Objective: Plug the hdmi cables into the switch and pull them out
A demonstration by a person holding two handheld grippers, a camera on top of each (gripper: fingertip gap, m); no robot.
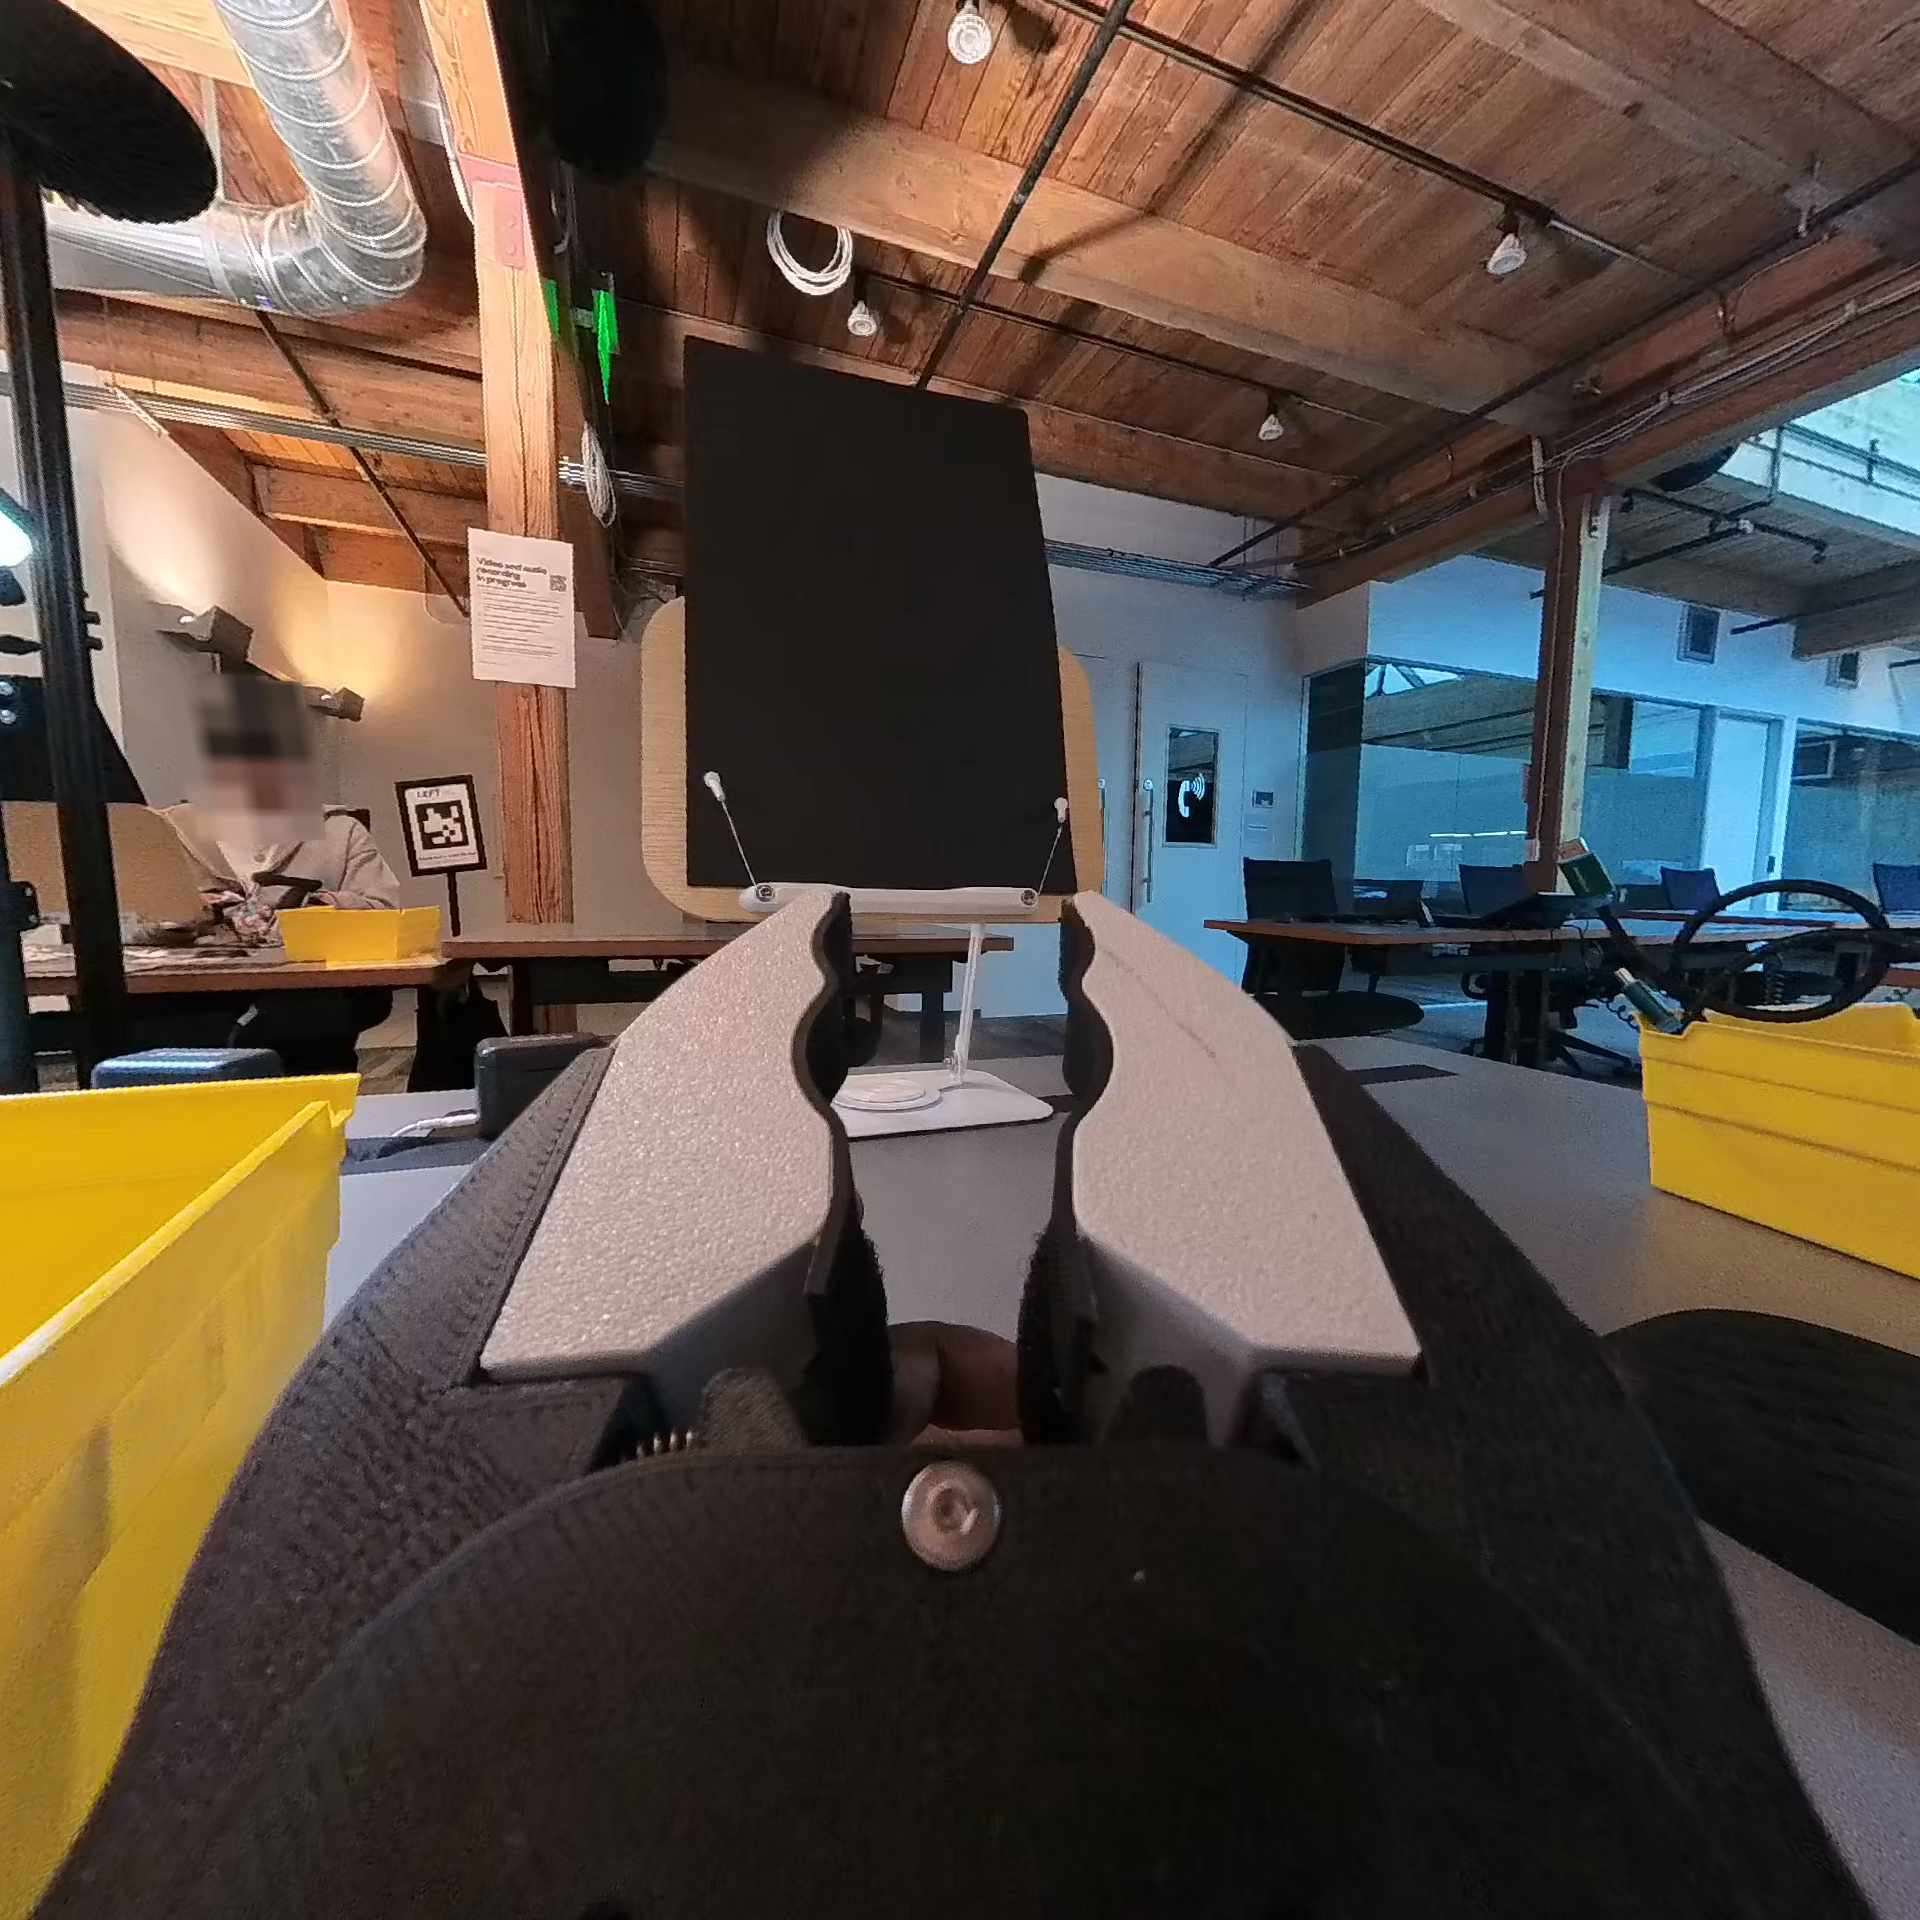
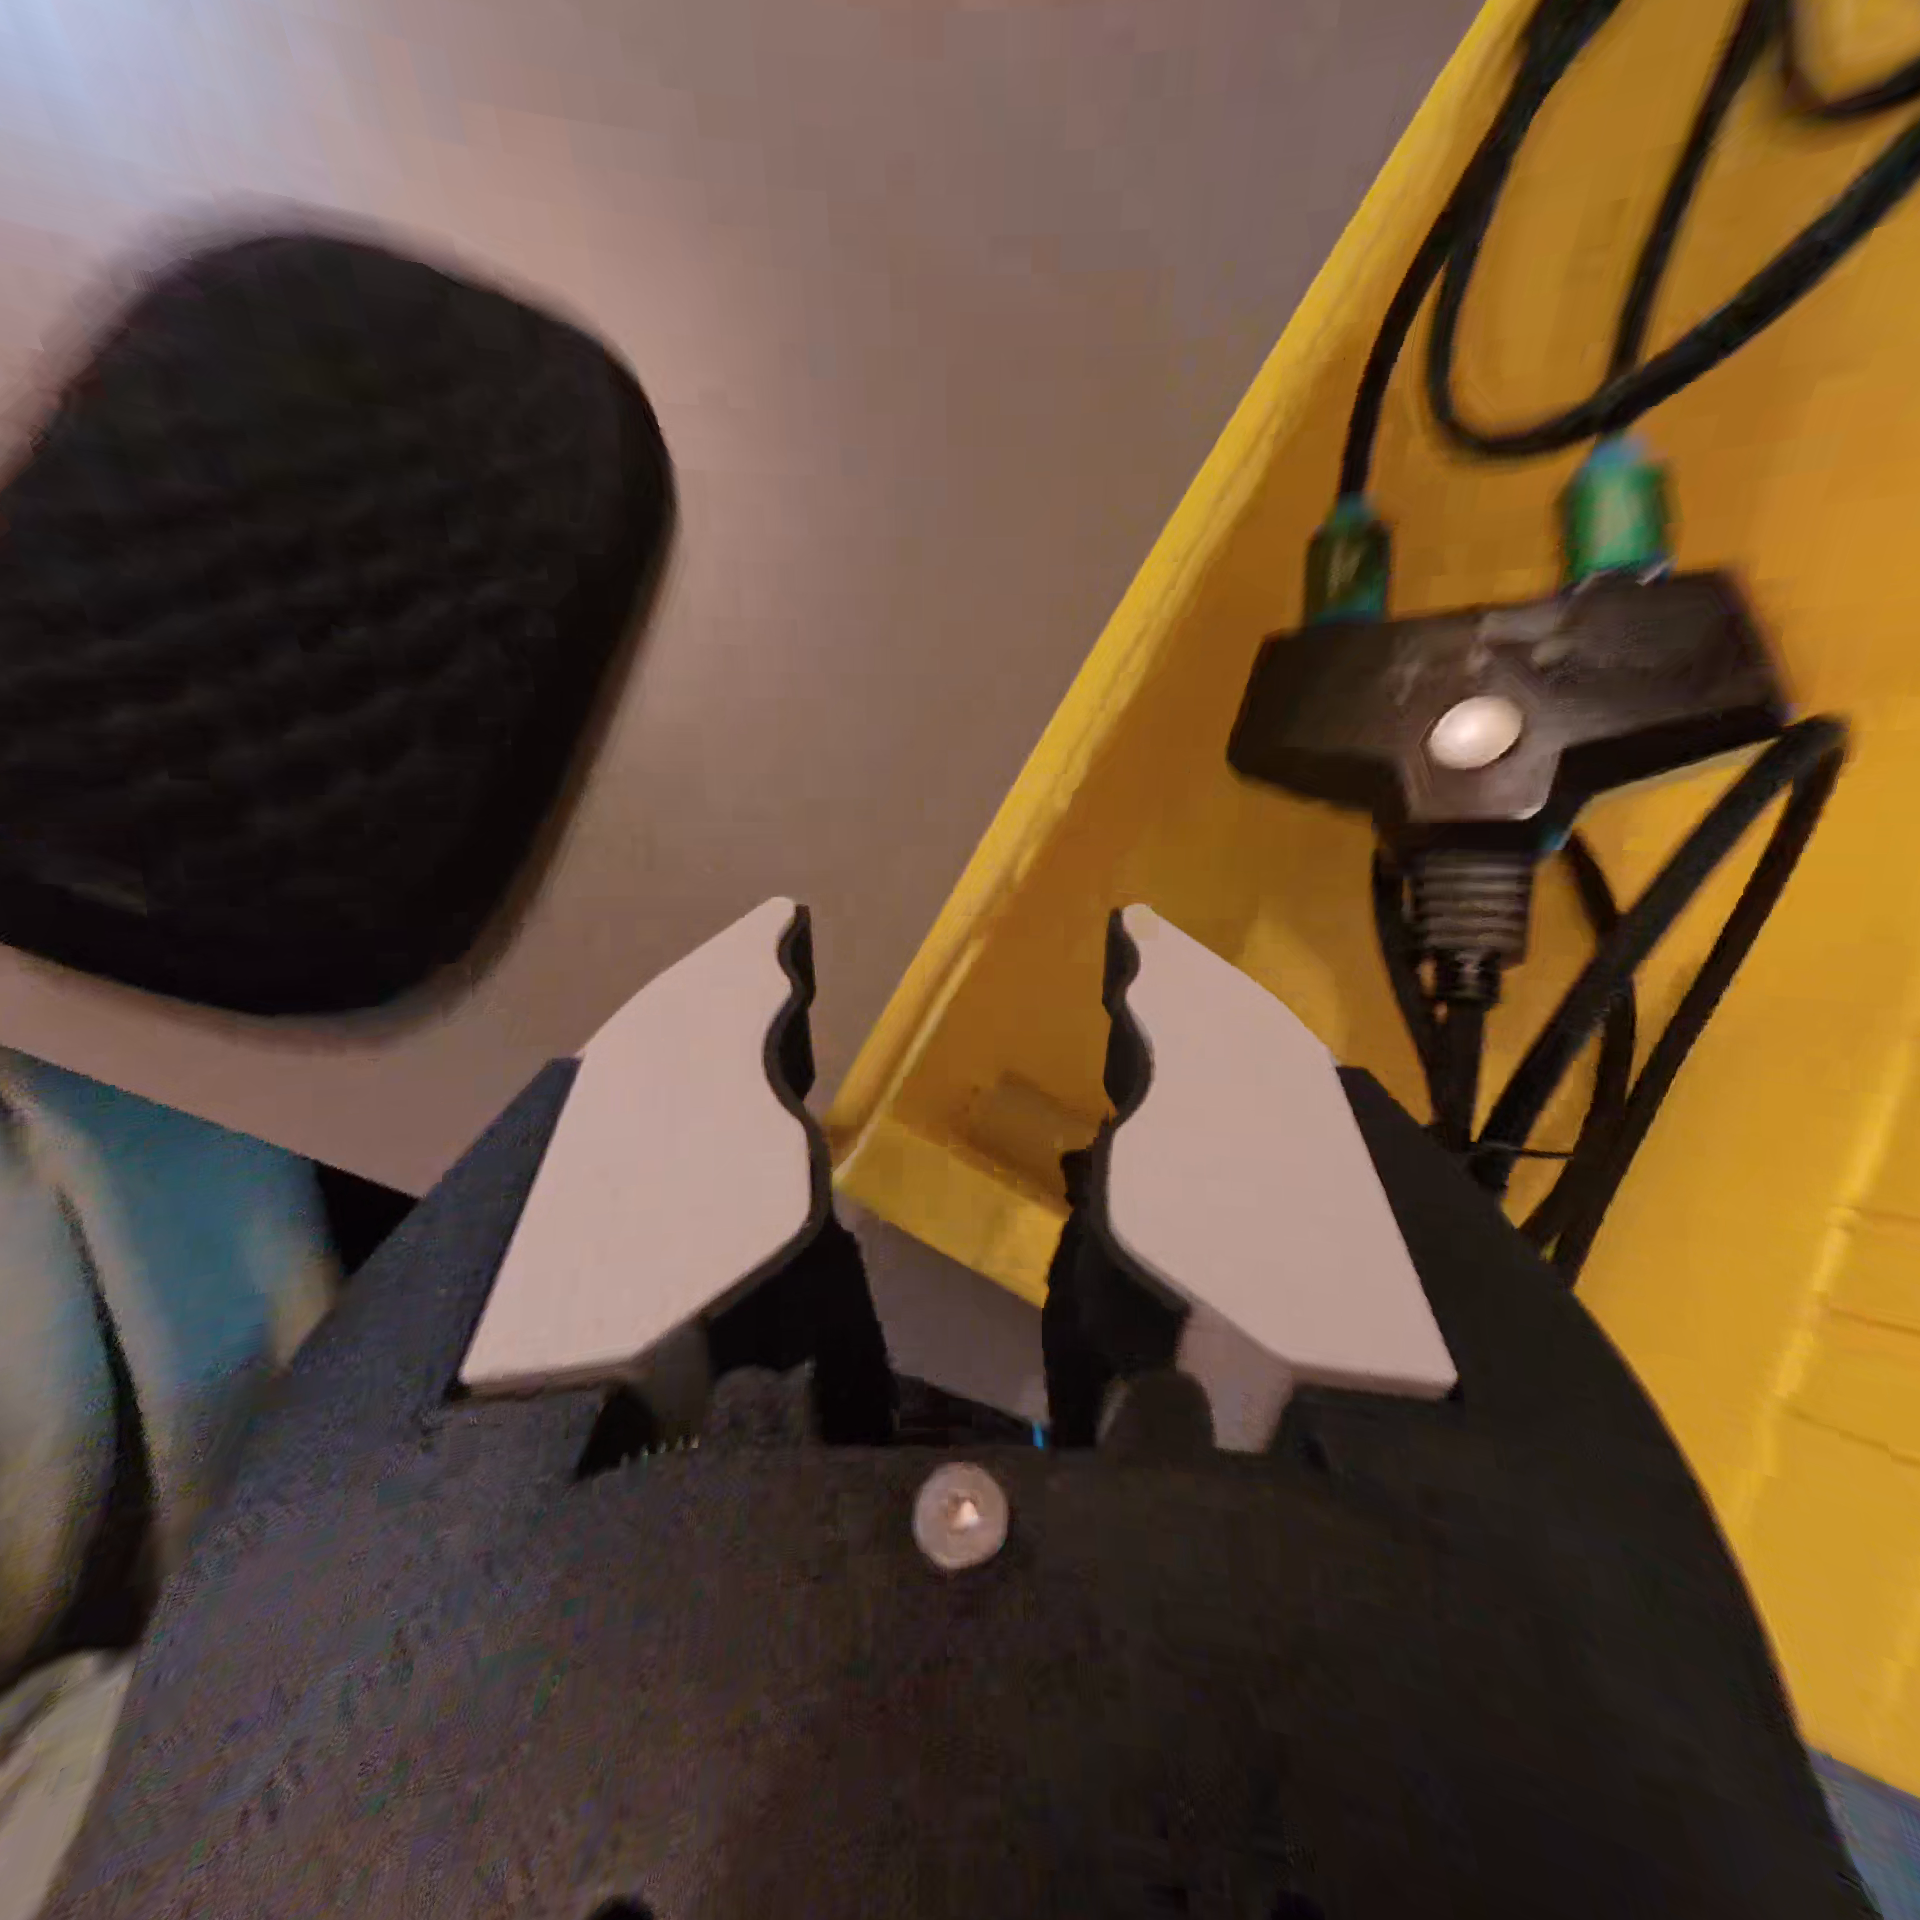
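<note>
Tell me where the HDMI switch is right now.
In the right wrist view, the black switch lies inside the yellow bin, upper right of the open right gripper, with two green-ended cables at its far edge.

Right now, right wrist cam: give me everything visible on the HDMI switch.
The switch is a black, T-shaped, plastic-looking body with a round silvery button at its centre, lying flat inside the yellow bin. Two green-ended plugs appear seated in its wide edge, their black cables looping away. A ribbed strain relief and black lead leave its stem, toward the camera. The image is blurred. The right gripper is open and apart from it.
</note>
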